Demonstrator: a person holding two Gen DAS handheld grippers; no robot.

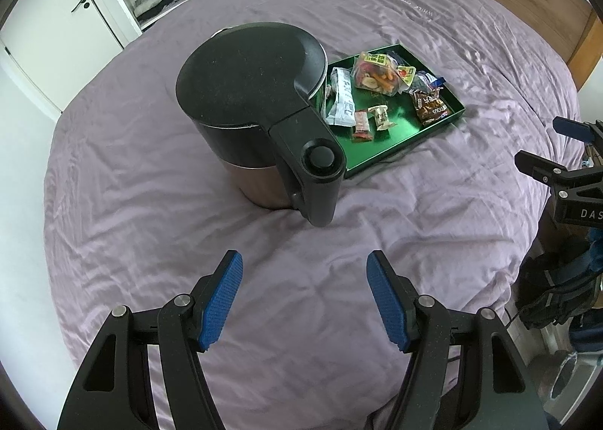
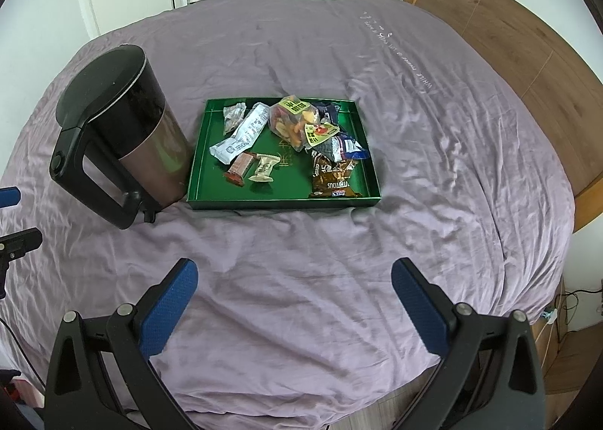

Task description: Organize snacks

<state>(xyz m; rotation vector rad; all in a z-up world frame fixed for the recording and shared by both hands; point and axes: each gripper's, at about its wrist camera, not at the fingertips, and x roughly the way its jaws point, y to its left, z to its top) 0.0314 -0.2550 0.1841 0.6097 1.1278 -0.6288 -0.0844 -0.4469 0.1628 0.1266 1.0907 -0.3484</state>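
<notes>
Both grippers, left gripper (image 1: pixel 303 298) and right gripper (image 2: pixel 294 302), hover spread and empty over the purple bedsheet (image 2: pixel 301 249), snack packets (image 2: pixel 294 132) all heaped in the green tray (image 2: pixel 282 202) beside the kettle (image 2: pixel 124 136): either sorting ahead or tidied already.

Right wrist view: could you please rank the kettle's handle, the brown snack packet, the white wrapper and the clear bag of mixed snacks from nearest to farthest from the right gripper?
From the right gripper:
1. Brown snack packet, tray's near right corner, and kettle's handle, far left: too close to call.
2. White wrapper, tray's left half.
3. Clear bag of mixed snacks, back of the green tray.
</notes>
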